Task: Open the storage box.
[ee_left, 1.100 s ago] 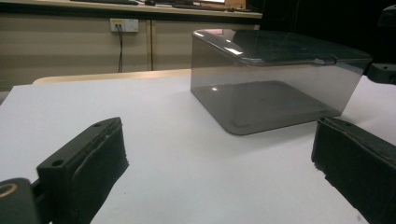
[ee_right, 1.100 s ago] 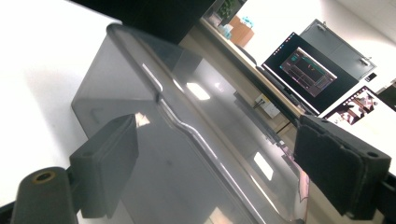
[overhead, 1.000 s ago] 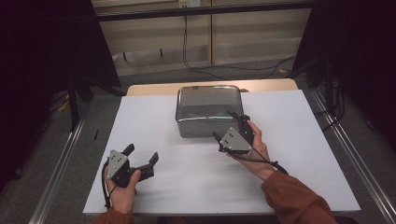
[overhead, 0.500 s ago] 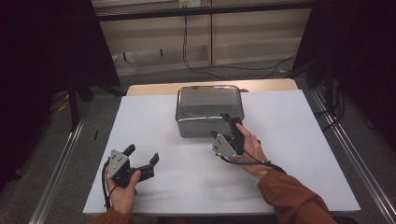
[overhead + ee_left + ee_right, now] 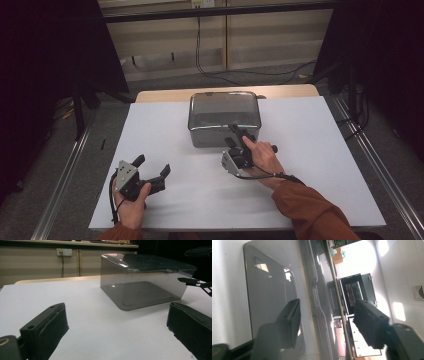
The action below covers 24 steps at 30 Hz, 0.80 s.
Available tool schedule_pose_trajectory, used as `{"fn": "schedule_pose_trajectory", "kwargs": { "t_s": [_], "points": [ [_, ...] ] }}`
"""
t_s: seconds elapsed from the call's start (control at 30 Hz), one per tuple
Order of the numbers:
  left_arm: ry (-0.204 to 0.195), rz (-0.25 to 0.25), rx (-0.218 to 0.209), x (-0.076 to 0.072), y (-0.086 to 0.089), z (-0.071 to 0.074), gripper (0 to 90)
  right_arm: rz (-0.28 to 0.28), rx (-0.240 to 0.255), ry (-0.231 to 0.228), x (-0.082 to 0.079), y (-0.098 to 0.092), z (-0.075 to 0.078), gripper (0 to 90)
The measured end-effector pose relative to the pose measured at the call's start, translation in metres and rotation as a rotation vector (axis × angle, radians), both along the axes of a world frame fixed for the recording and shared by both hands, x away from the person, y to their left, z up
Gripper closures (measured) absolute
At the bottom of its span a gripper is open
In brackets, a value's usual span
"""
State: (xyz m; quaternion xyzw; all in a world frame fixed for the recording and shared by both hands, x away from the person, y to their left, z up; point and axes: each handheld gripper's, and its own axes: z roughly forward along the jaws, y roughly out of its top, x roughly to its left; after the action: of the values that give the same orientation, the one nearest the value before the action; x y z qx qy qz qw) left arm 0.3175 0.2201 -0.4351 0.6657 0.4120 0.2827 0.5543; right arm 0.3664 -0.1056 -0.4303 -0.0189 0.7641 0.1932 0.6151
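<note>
A grey see-through box (image 5: 223,117) with a closed lid stands at the back middle of the white table top (image 5: 320,150). My right gripper (image 5: 239,132) is rolled on its side at the box's front edge, right of its middle. In the right gripper view its jaws are open (image 5: 327,302), one beside the front wall (image 5: 272,290) and one on the lid's side, with the lid's rim between them. My left gripper (image 5: 152,165) rests low at the front left, open and holding nothing. From there the box (image 5: 142,282) lies ahead, with the right gripper (image 5: 183,266) at its right corner.
A strip of wooden table (image 5: 165,95) shows behind the white sheet. Metal rails (image 5: 65,180) run along both sides of the table. Cables (image 5: 240,75) lie on the floor beyond, before a pale wall with a socket (image 5: 64,251).
My right gripper has moved left and forward to the box's front edge and rolled onto its side. The left gripper has stayed put.
</note>
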Motion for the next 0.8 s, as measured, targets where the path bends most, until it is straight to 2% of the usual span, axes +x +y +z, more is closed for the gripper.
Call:
{"fn": "schedule_pose_trajectory", "kwargs": {
  "t_s": [0.2,0.3,0.47,0.63,0.8],
  "points": [
    [0.003,-0.002,0.002,0.0,-0.0002,-0.0002,3.1,-0.001,-0.054,-0.001,0.0013,0.0043,-0.0011,51.2],
    [0.001,-0.002,-0.006,-0.0001,-0.0004,-0.0002,3.1,-0.013,-0.059,0.017,0.0035,0.0055,-0.0032,56.8],
    [-0.006,-0.011,0.018,0.0002,-0.0021,0.0001,3.1,-0.025,-0.072,0.023,0.0044,0.0071,-0.0057,62.0],
    [-0.009,-0.01,0.027,0.0004,-0.0022,0.0003,3.0,-0.018,-0.07,0.016,0.0054,0.0079,-0.0059,72.2],
    [-0.008,-0.013,0.031,0.0009,-0.0026,0.0002,3.0,-0.016,-0.067,0.012,0.0058,0.0064,-0.0035,78.0]
  ]
}}
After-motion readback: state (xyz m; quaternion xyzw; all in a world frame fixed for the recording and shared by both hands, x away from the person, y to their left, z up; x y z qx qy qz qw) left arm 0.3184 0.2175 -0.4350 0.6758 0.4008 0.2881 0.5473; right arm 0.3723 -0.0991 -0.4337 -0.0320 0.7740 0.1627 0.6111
